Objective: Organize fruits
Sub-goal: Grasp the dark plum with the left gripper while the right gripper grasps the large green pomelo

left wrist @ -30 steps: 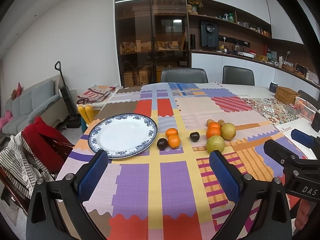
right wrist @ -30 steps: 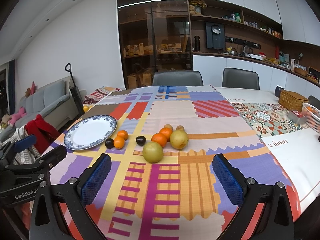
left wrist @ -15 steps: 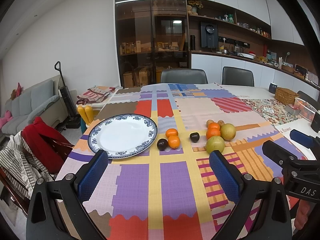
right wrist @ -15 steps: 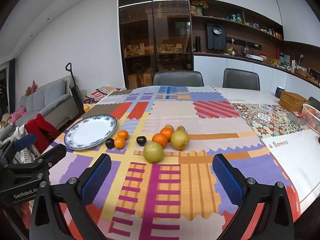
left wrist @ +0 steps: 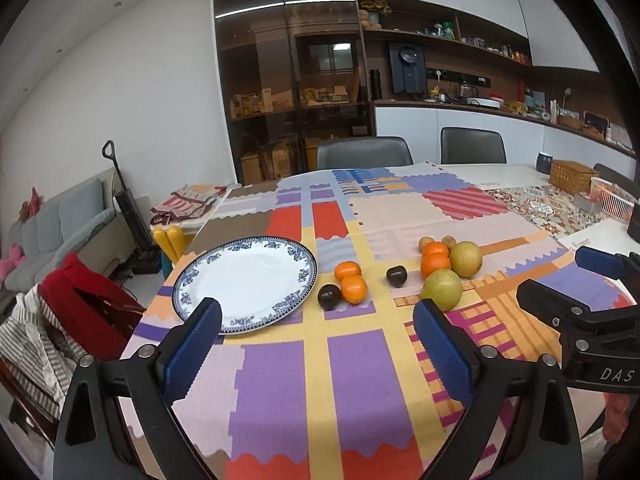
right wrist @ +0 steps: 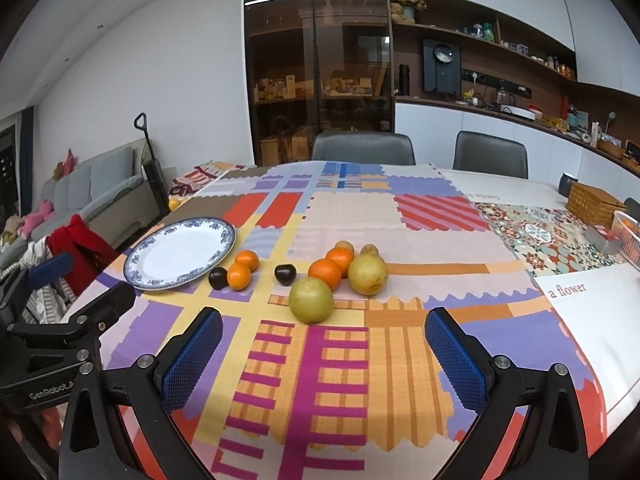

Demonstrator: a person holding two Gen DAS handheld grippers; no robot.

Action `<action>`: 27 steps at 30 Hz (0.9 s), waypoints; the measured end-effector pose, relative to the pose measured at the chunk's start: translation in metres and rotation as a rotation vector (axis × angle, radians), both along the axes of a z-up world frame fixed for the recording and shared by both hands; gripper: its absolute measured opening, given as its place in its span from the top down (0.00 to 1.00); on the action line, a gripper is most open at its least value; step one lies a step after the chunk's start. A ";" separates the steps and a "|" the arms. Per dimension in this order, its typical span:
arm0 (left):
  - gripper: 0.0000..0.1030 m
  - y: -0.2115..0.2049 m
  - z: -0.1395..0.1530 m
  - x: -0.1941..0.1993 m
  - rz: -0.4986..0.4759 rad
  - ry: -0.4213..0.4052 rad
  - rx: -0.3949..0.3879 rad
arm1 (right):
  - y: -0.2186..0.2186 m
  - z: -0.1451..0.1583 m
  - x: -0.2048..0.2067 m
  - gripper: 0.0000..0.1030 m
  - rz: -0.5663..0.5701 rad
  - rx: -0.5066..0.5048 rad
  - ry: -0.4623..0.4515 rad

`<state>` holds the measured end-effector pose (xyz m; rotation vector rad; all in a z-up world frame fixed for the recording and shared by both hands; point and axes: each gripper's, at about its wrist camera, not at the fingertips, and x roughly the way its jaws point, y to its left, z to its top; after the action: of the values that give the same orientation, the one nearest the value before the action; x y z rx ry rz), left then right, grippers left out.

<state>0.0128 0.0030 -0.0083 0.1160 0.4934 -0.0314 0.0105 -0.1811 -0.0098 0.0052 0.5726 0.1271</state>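
Left wrist view: left claw point(left wrist: 318, 334) wide apart, jaws just closing a touch, nothing between them, hovering over the patchwork cloth on the table point(left wrist: 280, 392). Blue-rimmed plate point(left wrist: 244, 282) sits ahead-left, its near rim just past the left pad. Two small oranges point(left wrist: 351, 281) touch each other beside a dark plum point(left wrist: 329, 296), right of the plate. Second plum point(left wrist: 396, 275) lies alone toward the middle. Fruit cluster point(left wrist: 448, 266) ahead-right: green pear point(left wrist: 442, 289) nearest, just above the right pad, w/ two oranges and a yellow pear behind. Right claw point(left wrist: 576, 280) pokes in from the right edge, fingers apart.

Right wrist view: right claw point(right wrist: 324, 344) spread wide, empty. Green pear point(right wrist: 311, 299) dead ahead, near the gap's centre; yellow pear point(right wrist: 367, 274) behind-right, touching the oranges. This view shows two small brownish fruits point(right wrist: 356, 248) behind the cluster more clearly, plus a wicker basket point(right wrist: 594, 203) far right. Fruits are roundish, so no clear long axis. Left claw point(right wrist: 80, 280) at the left edge.
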 end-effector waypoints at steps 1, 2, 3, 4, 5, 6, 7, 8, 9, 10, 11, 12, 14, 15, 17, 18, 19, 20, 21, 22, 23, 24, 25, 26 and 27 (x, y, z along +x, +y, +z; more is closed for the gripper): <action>0.07 0.001 -0.001 0.003 -0.005 0.000 0.000 | 0.001 -0.001 0.003 0.01 0.001 -0.004 0.003; 0.08 0.002 -0.003 0.007 -0.009 0.004 0.001 | 0.002 -0.003 0.006 0.01 0.003 -0.009 0.005; 0.10 0.002 -0.004 0.010 -0.011 0.006 0.002 | 0.002 -0.005 0.009 0.01 0.002 -0.015 0.006; 0.11 0.003 -0.006 0.014 -0.017 0.008 0.002 | 0.003 -0.006 0.013 0.01 0.002 -0.020 0.008; 0.11 0.003 -0.007 0.017 -0.020 0.010 0.005 | 0.004 -0.007 0.016 0.01 0.005 -0.021 0.010; 0.13 0.004 -0.009 0.021 -0.025 0.013 0.007 | 0.005 -0.008 0.019 0.01 0.008 -0.022 0.013; 0.13 0.004 -0.009 0.024 -0.029 0.012 0.009 | 0.006 -0.009 0.023 0.01 0.011 -0.024 0.017; 0.14 0.004 -0.011 0.028 -0.032 0.014 0.015 | 0.008 -0.010 0.026 0.01 0.016 -0.023 0.019; 0.16 0.005 -0.013 0.033 -0.039 0.016 0.020 | 0.011 -0.011 0.029 0.01 0.019 -0.025 0.020; 0.18 0.005 -0.014 0.037 -0.047 0.020 0.025 | 0.013 -0.012 0.034 0.01 0.024 -0.026 0.027; 0.19 0.006 -0.016 0.041 -0.054 0.026 0.031 | 0.014 -0.013 0.037 0.02 0.030 -0.026 0.032; 0.21 0.006 -0.018 0.045 -0.059 0.030 0.034 | 0.016 -0.015 0.039 0.02 0.033 -0.028 0.036; 0.24 0.008 -0.021 0.053 -0.076 0.041 0.040 | 0.019 -0.019 0.047 0.04 0.038 -0.033 0.049; 0.26 0.008 -0.023 0.056 -0.082 0.045 0.044 | 0.020 -0.020 0.049 0.04 0.039 -0.031 0.056; 0.29 0.009 -0.028 0.063 -0.096 0.058 0.050 | 0.022 -0.025 0.056 0.05 0.041 -0.026 0.072; 0.31 0.009 -0.031 0.067 -0.103 0.065 0.050 | 0.023 -0.027 0.059 0.06 0.042 -0.026 0.079; 0.34 0.010 -0.034 0.072 -0.111 0.077 0.051 | 0.025 -0.029 0.062 0.07 0.043 -0.029 0.086; 0.35 0.011 -0.037 0.075 -0.116 0.086 0.052 | 0.027 -0.031 0.065 0.08 0.045 -0.031 0.094; 0.37 0.011 -0.039 0.079 -0.121 0.098 0.051 | 0.027 -0.033 0.068 0.09 0.045 -0.030 0.100; 0.38 0.012 -0.042 0.084 -0.128 0.112 0.043 | 0.028 -0.036 0.072 0.10 0.043 -0.030 0.111; 0.38 0.012 -0.045 0.088 -0.134 0.121 0.040 | 0.029 -0.038 0.075 0.11 0.042 -0.028 0.119; 0.39 0.012 -0.048 0.092 -0.138 0.131 0.044 | 0.030 -0.041 0.078 0.11 0.042 -0.026 0.127; 0.40 0.012 -0.050 0.096 -0.144 0.137 0.048 | 0.030 -0.044 0.081 0.12 0.039 -0.026 0.137; 0.41 0.012 -0.052 0.099 -0.148 0.140 0.052 | 0.030 -0.047 0.085 0.13 0.036 -0.027 0.147; 0.44 0.012 -0.054 0.102 -0.155 0.146 0.054 | 0.030 -0.049 0.088 0.14 0.036 -0.025 0.156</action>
<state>0.1146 0.0154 -0.0624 0.2060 0.6309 -0.1794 0.0982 -0.1509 -0.0591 -0.0197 0.7299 0.1550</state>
